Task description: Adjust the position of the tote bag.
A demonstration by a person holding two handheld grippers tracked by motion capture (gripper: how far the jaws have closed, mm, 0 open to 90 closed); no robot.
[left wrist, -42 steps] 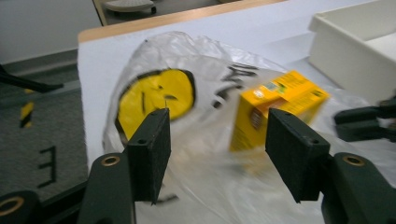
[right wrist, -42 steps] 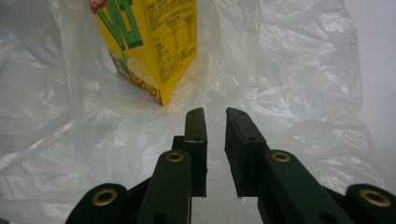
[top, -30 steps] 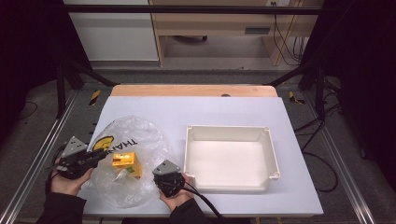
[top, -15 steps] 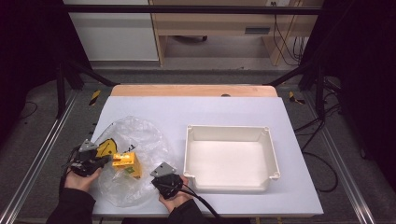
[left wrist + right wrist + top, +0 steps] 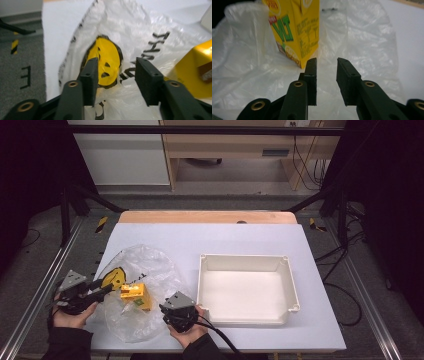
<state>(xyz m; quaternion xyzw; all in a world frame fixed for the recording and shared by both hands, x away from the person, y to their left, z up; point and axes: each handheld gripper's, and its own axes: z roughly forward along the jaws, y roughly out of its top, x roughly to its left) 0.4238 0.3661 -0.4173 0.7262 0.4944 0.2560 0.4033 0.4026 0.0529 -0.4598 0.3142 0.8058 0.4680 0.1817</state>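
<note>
- We hold the left gripper (image 5: 106, 289) at the left edge of the clear plastic bag (image 5: 150, 270), which lies crumpled on the white bench (image 5: 250, 237); its jaws have just been opening and stand apart, with a fold of film and the printed yellow smiley (image 5: 107, 63) between them, not pinched.
- The right gripper (image 5: 176, 319) sits at the bag's near edge; its jaws have also just been opening and stand apart by a narrow gap, over loose film, clamped on nothing.
- The yellow drink carton (image 5: 136, 295) rests inside the bag, between the 2 grippers; in the right gripper view it stands just beyond the jaw tips (image 5: 297, 27).
- We judge the step in hand to be freeing the carton from the bag. To do it well, we should close the left gripper on a single layer of film near the bag's mouth and keep that layer taut, so the right gripper meets the carton's flat faces and not the slack plastic.
- Thin film slips and bunches easily; a grip taken through it would likely be poor.
- The white tray (image 5: 247, 290) lies just right of the right gripper, its near-left corner close by, so a sideways swing needs care.
- The bench's left edge runs beside the left hand; open surface lies beyond the bag, toward the far edge.
</note>
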